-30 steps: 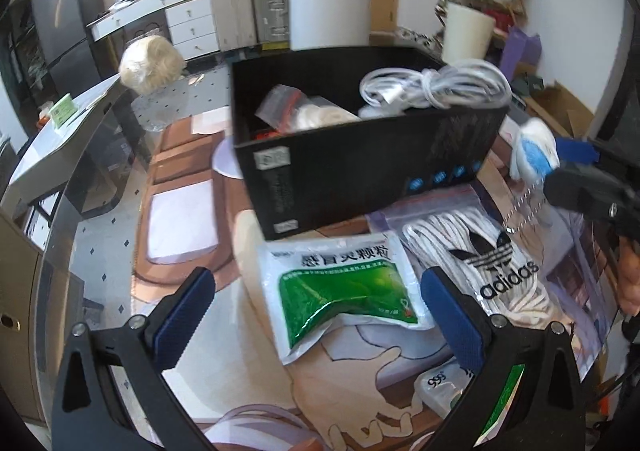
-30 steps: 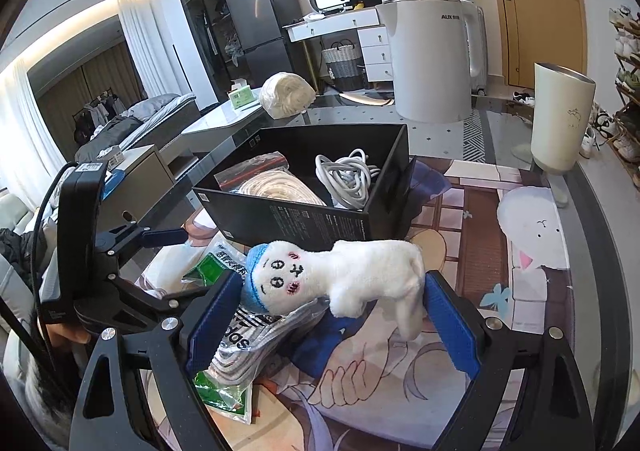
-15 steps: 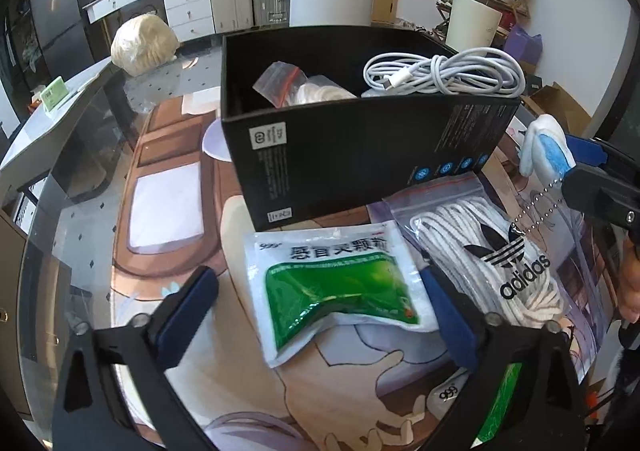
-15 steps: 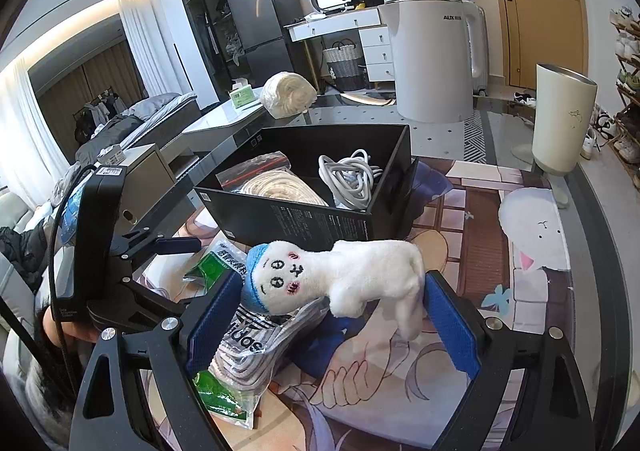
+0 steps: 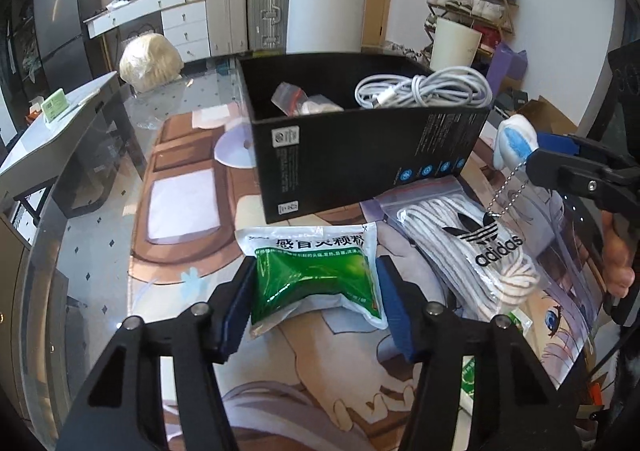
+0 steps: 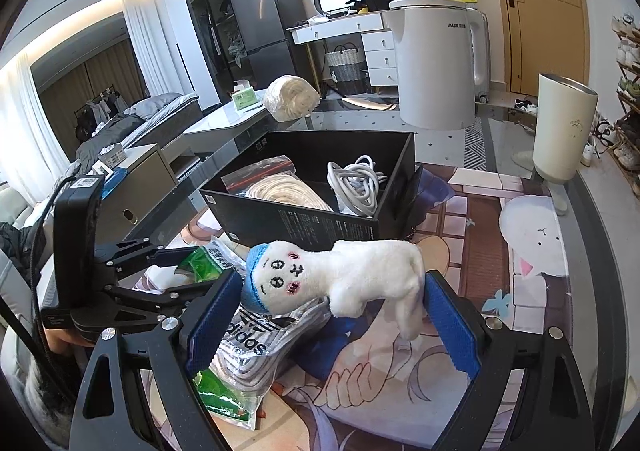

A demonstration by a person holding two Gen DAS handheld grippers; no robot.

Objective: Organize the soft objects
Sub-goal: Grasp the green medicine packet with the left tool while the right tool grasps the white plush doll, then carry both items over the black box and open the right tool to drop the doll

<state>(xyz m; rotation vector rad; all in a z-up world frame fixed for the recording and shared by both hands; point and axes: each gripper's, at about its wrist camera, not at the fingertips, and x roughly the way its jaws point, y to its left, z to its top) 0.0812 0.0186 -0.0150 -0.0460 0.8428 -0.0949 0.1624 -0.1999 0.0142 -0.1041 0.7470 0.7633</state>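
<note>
The left gripper (image 5: 316, 287) is closing its jaws on a soft green-and-white sachet (image 5: 314, 271) with printed characters, which buckles between the blue pads as it lies on the printed mat (image 5: 180, 211) just in front of the black box (image 5: 360, 155). The right gripper (image 6: 332, 315) clasps a white plush toy (image 6: 340, 275) with a blue cap and stitched face, held lengthwise above a clear bag of white cord (image 5: 472, 251) marked adidas.
</note>
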